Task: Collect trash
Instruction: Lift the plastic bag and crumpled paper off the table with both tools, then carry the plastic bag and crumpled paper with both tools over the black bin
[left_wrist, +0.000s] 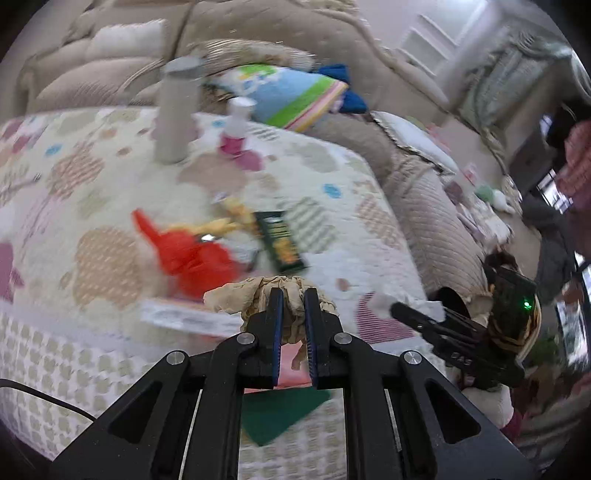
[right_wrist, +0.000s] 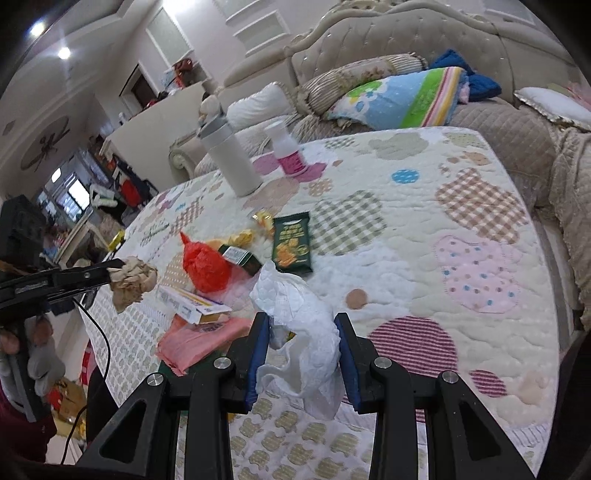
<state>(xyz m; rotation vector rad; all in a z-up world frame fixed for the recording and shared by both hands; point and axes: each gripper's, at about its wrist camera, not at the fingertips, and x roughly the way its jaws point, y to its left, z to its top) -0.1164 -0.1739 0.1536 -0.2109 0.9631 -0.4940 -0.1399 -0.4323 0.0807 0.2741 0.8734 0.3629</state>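
Observation:
My left gripper (left_wrist: 293, 295) is shut on a crumpled brown paper wad (left_wrist: 269, 295), held above the table's near edge; it also shows in the right wrist view (right_wrist: 133, 278). My right gripper (right_wrist: 301, 319) holds a crumpled white plastic bag (right_wrist: 303, 332) between its fingers; it shows in the left wrist view (left_wrist: 410, 310) too. On the quilted table cover (right_wrist: 424, 229) lie a red plastic bag (right_wrist: 205, 264), a dark green snack packet (right_wrist: 291, 243), a small green box (right_wrist: 240, 258), yellow wrappers (right_wrist: 243, 236), a white carton (right_wrist: 192, 301) and pink plastic (right_wrist: 195, 341).
A tall white flask (right_wrist: 231, 158) and a pink-based bottle (right_wrist: 286, 149) stand at the table's far side. A sofa with cushions (right_wrist: 399, 96) lies behind. A black cable (right_wrist: 99, 332) hangs at the left edge. A green sheet (left_wrist: 277, 413) lies below the table edge.

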